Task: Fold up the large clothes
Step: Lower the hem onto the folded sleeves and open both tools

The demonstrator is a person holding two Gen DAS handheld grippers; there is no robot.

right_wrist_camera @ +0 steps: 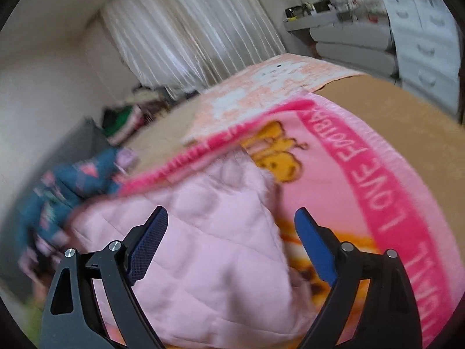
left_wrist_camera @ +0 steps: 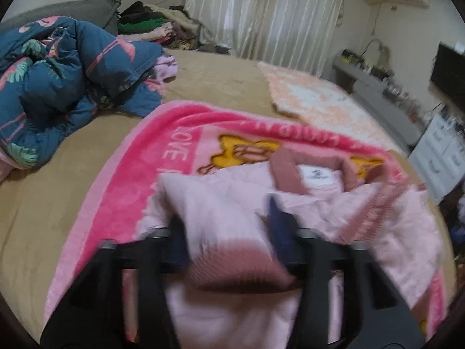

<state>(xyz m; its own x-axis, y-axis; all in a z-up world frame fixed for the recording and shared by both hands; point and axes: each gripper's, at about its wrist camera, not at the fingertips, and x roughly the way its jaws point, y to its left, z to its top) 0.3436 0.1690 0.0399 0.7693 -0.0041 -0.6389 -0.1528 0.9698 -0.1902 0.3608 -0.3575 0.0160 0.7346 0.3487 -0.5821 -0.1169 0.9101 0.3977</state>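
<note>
A pale pink quilted jacket [left_wrist_camera: 221, 203] with a dusty-pink ribbed collar [left_wrist_camera: 283, 174] lies on a bright pink blanket [left_wrist_camera: 130, 180] printed with yellow bears. My left gripper [left_wrist_camera: 226, 229] is low over the jacket's near end. A fold of it with a ribbed band [left_wrist_camera: 232, 267] sits between the parted jaws; blur hides whether the pads press it. In the right wrist view the jacket [right_wrist_camera: 203, 247] lies on the same blanket [right_wrist_camera: 363, 174]. My right gripper [right_wrist_camera: 231, 213] stands wide open just above it, with nothing gripped.
The blanket lies on a bed with a tan sheet [left_wrist_camera: 58, 203]. A bunched blue flamingo duvet [left_wrist_camera: 58, 87] is at the left, a clothes pile [left_wrist_camera: 151, 23] behind it, and a peach blanket [left_wrist_camera: 319, 101] is further back. White drawers [right_wrist_camera: 421, 43] stand beyond the bed's right edge.
</note>
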